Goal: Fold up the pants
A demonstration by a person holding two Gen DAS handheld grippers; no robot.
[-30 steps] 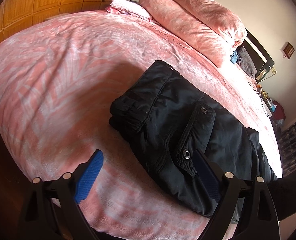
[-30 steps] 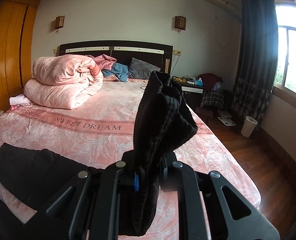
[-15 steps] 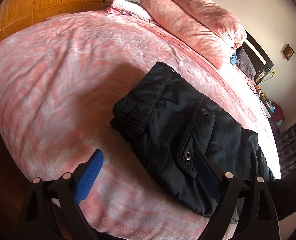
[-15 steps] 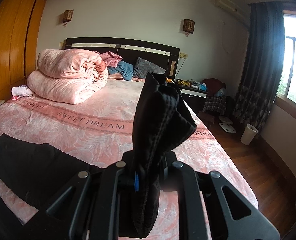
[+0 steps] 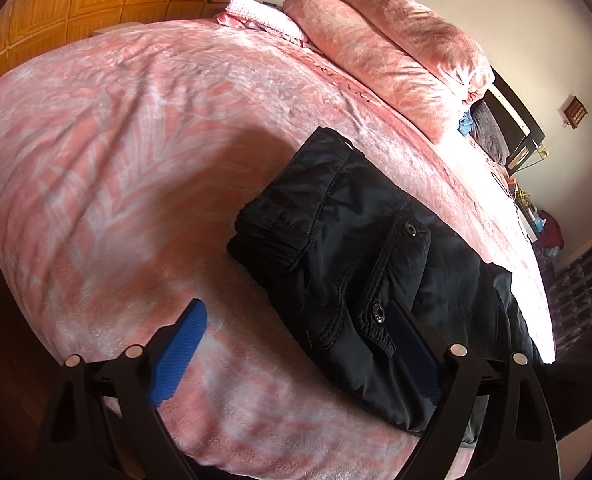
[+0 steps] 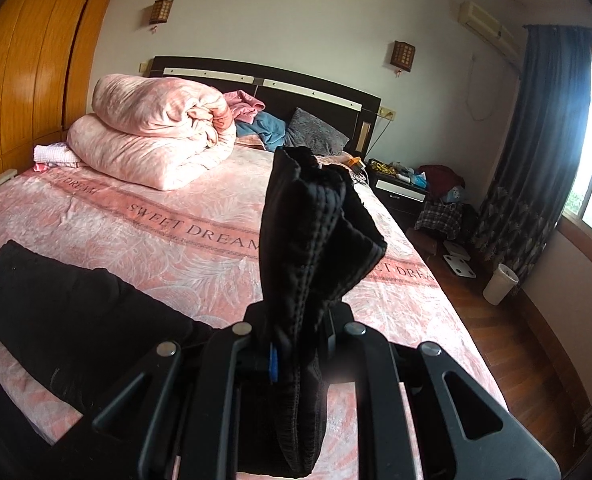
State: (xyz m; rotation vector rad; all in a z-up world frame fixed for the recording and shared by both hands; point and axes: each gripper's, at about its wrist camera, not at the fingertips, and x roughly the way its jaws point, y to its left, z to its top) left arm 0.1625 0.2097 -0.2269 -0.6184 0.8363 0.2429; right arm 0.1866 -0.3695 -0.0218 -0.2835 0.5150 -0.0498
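Two tongs are at work over a wide bed covered with a pink, leaf-patterned plush blanket. Left tongs stand wide apart, their blue-padded fingers spread above the near edge of the bed; one pad hangs over bare blanket, the other sits at the edge of the black, padded nylon pants beside a pocket flap with metal snaps. Whether that pad touches the cloth cannot be told, and nothing is pinched between them.

Right tongs are nearly closed and clamp a thick bunch of the same black pants, seen here as a stitched hem end standing up out of the jaws, with more fabric hanging below them. The other part of the garment lies flat on the blanket at the lower left of the right wrist view, near the foot edge of the bed.

Farther up the bed sits a rolled pink quilt against the dark wooden headboard, with a grey pillow beside it. An orange wooden wardrobe lines the left wall.
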